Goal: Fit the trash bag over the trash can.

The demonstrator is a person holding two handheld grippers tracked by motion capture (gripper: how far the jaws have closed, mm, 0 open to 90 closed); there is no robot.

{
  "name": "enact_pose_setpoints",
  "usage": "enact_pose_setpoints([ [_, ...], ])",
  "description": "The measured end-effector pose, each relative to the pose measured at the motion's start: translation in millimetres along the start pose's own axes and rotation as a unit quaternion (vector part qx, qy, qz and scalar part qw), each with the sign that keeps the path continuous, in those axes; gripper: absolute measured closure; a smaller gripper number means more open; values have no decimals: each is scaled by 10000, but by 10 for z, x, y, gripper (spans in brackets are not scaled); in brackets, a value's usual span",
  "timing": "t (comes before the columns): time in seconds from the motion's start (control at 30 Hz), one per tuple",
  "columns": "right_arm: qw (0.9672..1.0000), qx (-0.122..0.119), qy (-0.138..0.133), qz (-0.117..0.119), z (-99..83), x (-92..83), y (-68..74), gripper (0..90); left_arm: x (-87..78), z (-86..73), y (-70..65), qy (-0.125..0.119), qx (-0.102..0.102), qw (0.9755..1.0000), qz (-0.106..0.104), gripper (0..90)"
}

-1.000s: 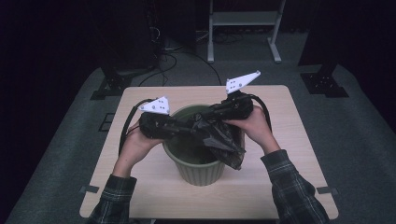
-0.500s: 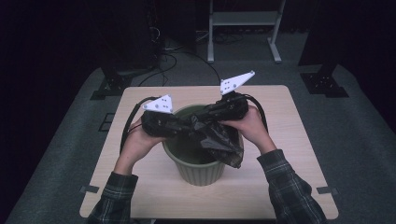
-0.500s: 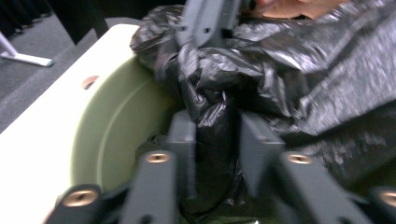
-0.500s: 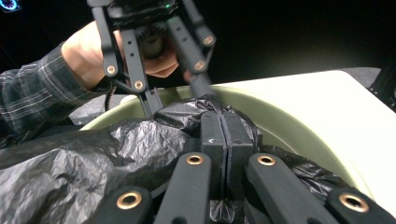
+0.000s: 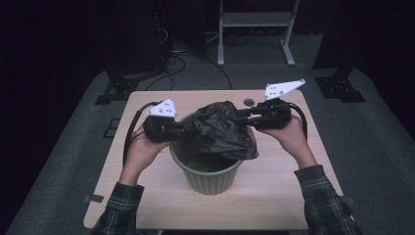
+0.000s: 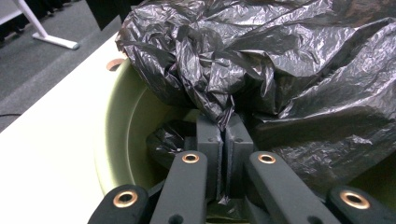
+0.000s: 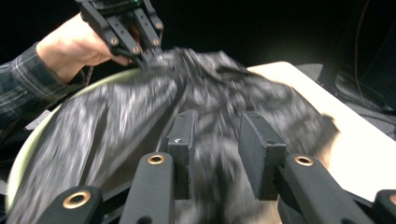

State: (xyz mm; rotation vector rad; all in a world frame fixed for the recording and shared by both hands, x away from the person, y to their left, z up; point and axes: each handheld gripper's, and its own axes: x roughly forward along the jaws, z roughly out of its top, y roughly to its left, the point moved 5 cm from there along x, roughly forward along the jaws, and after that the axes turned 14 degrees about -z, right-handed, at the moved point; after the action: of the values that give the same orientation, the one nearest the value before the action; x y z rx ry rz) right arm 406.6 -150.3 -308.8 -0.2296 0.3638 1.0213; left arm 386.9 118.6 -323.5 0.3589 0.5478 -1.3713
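A crumpled black plastic bag [image 5: 222, 132] sits bunched over the mouth of a green bin [image 5: 205, 171] at the middle of the wooden table [image 5: 274, 196]. My left gripper [image 5: 185, 129] comes in from the bin's left and is shut on a fold of the bag [image 6: 261, 70], pinched between its pads [image 6: 225, 125] over the bin's rim [image 6: 116, 116]. On the other side, my right gripper [image 5: 236, 117] points at the bag [image 7: 140, 107]. Its jaws [image 7: 217, 122] have just been opening and stand apart, the pads not pressing the blurred plastic. The left gripper [image 7: 142, 55] shows across the bag.
A small round disc [image 5: 249, 102] lies on the table behind the bin. Bare tabletop runs along the front and both sides. Beyond the table, on the dark floor, are a white frame [image 5: 254, 19], cables [image 5: 171, 54] and black stands [image 5: 115, 90].
The right gripper has moved right, away from the bin, and its jaws have parted. The bag, which hung down the bin's right side, is now bunched up over the bin's mouth.
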Motion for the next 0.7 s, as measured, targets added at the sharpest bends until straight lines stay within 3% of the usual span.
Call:
enact_pose_setpoints([
  [0.2,9998,166,-54,-73,-208,-271,-25,635,-35,-17,-1,-51,-12,10000,14,874],
  [0.4,9995,306,-28,-28,-358,-316,-14,609,-29,-36,-13,-43,-12,10000,11,872],
  [0.53,9996,270,-97,76,-357,-345,28,599,-32,-55,-1,-47,-39,10000,21,872],
  [0.7,9989,201,-133,402,-339,-314,149,546,-19,-47,-2,-52,-26,10000,21,871],
])
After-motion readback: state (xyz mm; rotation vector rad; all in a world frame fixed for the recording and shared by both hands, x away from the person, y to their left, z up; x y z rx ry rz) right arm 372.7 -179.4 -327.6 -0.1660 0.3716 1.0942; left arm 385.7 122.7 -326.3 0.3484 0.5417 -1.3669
